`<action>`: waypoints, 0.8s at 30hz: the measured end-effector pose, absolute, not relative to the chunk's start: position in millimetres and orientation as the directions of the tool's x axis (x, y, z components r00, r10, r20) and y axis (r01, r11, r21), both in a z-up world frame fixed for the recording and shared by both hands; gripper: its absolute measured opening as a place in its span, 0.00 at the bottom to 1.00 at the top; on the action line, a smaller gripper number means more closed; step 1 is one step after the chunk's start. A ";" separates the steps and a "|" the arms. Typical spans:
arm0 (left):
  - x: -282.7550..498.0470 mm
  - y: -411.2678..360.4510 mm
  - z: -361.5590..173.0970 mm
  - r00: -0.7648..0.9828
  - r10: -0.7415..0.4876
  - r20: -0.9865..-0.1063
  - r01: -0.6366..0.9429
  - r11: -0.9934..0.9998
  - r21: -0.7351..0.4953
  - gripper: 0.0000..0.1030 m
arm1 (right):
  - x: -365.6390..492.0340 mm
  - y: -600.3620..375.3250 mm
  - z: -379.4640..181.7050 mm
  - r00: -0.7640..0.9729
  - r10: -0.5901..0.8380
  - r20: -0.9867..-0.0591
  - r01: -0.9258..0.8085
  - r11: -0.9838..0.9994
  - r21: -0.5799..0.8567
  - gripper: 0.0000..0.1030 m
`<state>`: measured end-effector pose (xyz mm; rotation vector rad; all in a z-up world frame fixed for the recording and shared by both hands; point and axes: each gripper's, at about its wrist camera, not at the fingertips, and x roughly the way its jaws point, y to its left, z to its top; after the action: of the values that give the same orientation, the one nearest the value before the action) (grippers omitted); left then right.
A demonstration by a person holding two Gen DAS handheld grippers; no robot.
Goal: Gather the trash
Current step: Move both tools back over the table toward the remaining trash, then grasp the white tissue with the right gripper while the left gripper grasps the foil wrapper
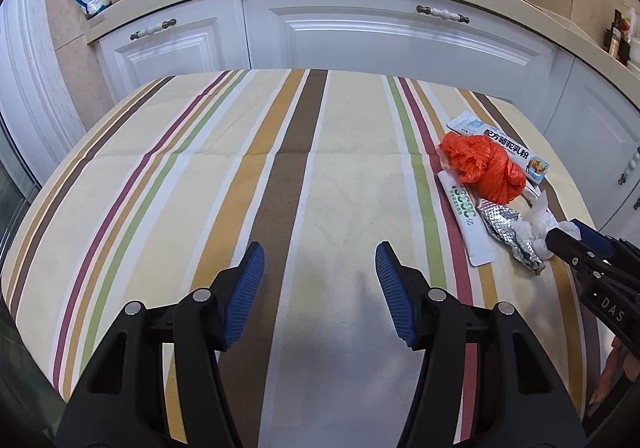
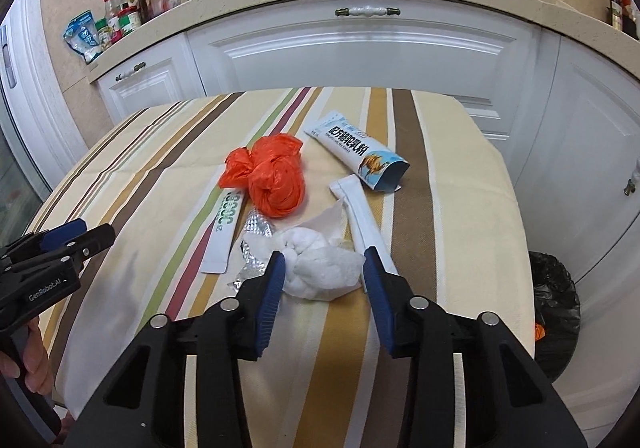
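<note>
The right gripper (image 2: 323, 274) straddles the crumpled white tissue wad (image 2: 320, 268), its blue pads at both flanks, not visibly squeezing. The left gripper (image 1: 320, 268) stands wide and empty over the striped tablecloth (image 1: 160, 175). A shallow bite could let the soft wad slip out or snag the crinkled silver foil scrap (image 2: 256, 244) touching it. Farther back lie the knotted orange plastic bag (image 2: 272, 183) and the white sachets; the black-lined bin (image 2: 556, 304) stands beside the table
</note>
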<state>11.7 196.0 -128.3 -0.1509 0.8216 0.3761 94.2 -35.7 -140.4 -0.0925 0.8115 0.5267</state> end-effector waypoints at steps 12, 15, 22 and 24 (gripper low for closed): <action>16.3 183.5 -130.6 0.624 0.252 -0.739 -0.359 0.933 0.015 0.55 | 87.8 -30.0 -137.8 0.564 0.441 -0.699 -0.521 0.846 0.113 0.07; 16.1 182.0 -130.2 0.626 0.250 -0.738 -0.358 0.934 0.013 0.55 | 86.8 -33.4 -133.5 0.576 0.443 -0.687 -0.514 0.850 0.118 0.06; 18.7 170.7 -126.3 0.641 0.230 -0.732 -0.334 0.942 0.003 0.55 | 82.3 -45.1 -114.9 0.620 0.449 -0.643 -0.499 0.858 0.118 0.06; 19.6 163.7 -123.8 0.651 0.218 -0.727 -0.317 0.948 0.001 0.55 | 81.0 -51.6 -109.1 0.633 0.449 -0.630 -0.492 0.862 0.120 0.06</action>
<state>19.6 163.7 -123.8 -0.1307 0.8075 0.3046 81.0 -51.6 -109.1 -0.0647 0.7024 0.5385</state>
